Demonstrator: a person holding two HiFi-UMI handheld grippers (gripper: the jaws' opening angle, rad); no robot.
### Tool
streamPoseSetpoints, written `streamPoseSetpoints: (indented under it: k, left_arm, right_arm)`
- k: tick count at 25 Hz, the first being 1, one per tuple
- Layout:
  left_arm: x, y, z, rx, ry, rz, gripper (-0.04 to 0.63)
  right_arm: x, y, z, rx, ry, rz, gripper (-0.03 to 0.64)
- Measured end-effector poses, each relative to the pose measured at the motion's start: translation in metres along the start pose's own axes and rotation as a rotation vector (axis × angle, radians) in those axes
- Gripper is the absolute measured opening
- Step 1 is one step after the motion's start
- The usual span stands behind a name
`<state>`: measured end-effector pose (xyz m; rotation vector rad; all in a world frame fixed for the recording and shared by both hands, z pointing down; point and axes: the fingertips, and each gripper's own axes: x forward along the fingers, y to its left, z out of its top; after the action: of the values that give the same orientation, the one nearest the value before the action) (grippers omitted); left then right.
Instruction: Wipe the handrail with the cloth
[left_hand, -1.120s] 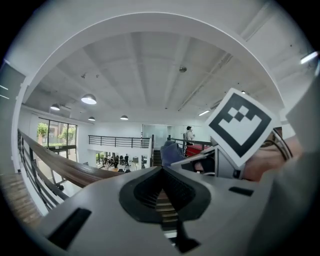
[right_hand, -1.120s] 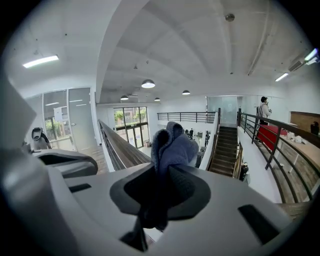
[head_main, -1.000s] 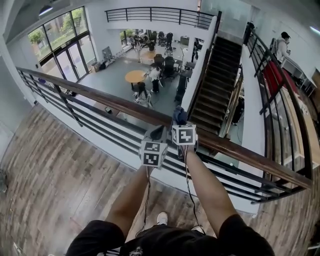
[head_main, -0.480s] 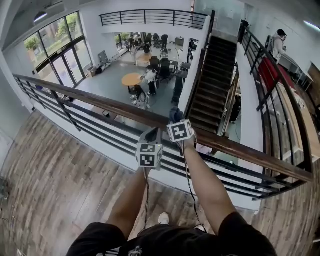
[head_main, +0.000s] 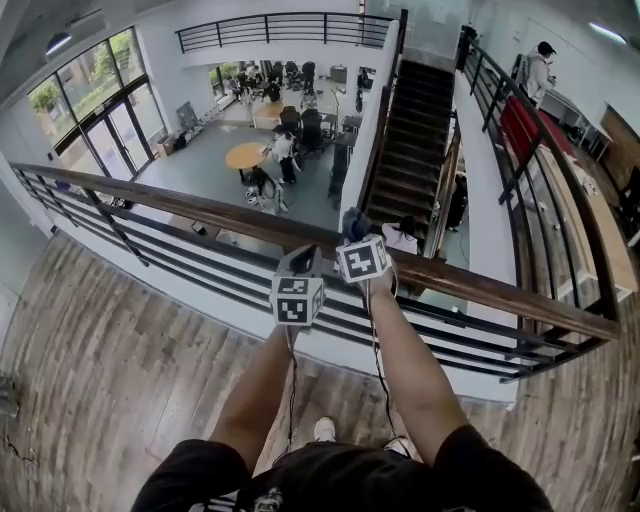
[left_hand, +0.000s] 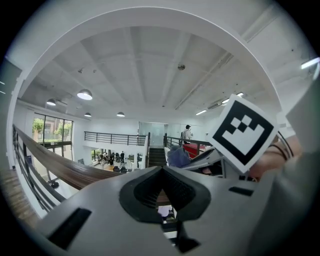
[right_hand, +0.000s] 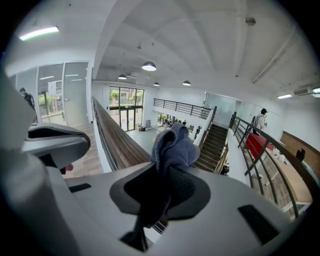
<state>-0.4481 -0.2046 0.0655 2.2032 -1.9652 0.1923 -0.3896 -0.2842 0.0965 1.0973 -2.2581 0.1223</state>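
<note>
Cloth held at the handrail (head_main: 200, 210).
The right gripper (right_hand: 167, 172) clamps its jaws on a blue cloth (right_hand: 172, 145); just beside it, the left gripper (left_hand: 161, 171) has its jaws closed and empty.

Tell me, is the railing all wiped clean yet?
Not that I can see. Done: the cloth is pinched in the right tongs. In hand: it sits right at the wooden handrail, near the middle. Left: long stretches of rail run both ways, with no wiped mark showing. The left tongs are shut and empty.
</note>
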Motion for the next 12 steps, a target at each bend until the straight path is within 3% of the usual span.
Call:
streamPoseSetpoints:
  k: [12]
  left_arm:
    - [0.030, -0.093, -0.005, 0.031, 0.043, -0.139, 0.003]
  right_arm:
    - [-0.040, -0.094, -0.061, 0.066, 0.041, -0.096, 0.067]
